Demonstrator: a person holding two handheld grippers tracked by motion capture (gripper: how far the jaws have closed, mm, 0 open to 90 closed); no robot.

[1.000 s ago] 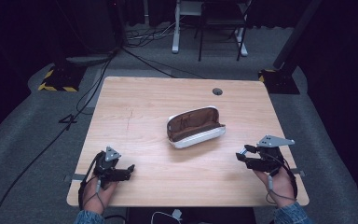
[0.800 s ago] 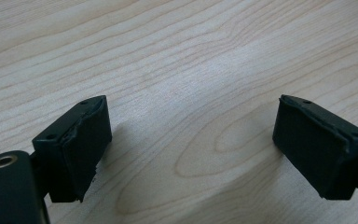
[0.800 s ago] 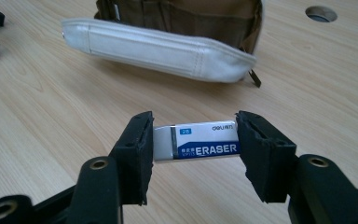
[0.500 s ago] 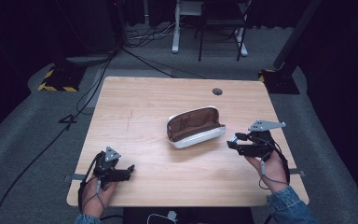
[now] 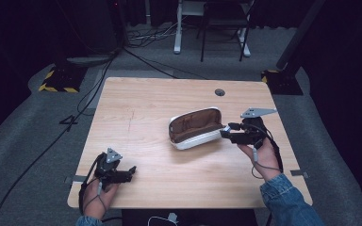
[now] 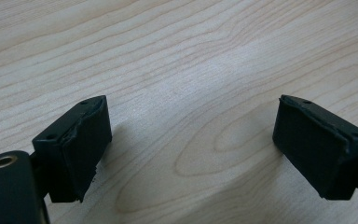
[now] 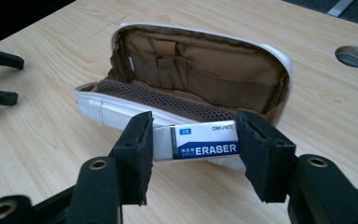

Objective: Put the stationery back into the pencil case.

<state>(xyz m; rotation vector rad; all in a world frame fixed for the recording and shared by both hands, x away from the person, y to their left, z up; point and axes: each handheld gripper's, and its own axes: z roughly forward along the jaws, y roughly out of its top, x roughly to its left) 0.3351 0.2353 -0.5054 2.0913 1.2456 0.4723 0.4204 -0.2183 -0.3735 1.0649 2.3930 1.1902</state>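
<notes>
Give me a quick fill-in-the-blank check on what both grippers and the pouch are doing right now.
1. The right gripper is shut on a white and blue ____.
2. The pencil case lies on the table with its lid ____.
3. The left gripper has its jaws ____ with only bare wood between them.
4. The lining inside the case is ____ in colour.

Missing words: eraser; open; open; brown

eraser (image 7: 200,141) label: "deli", "2b", "eraser"
</notes>
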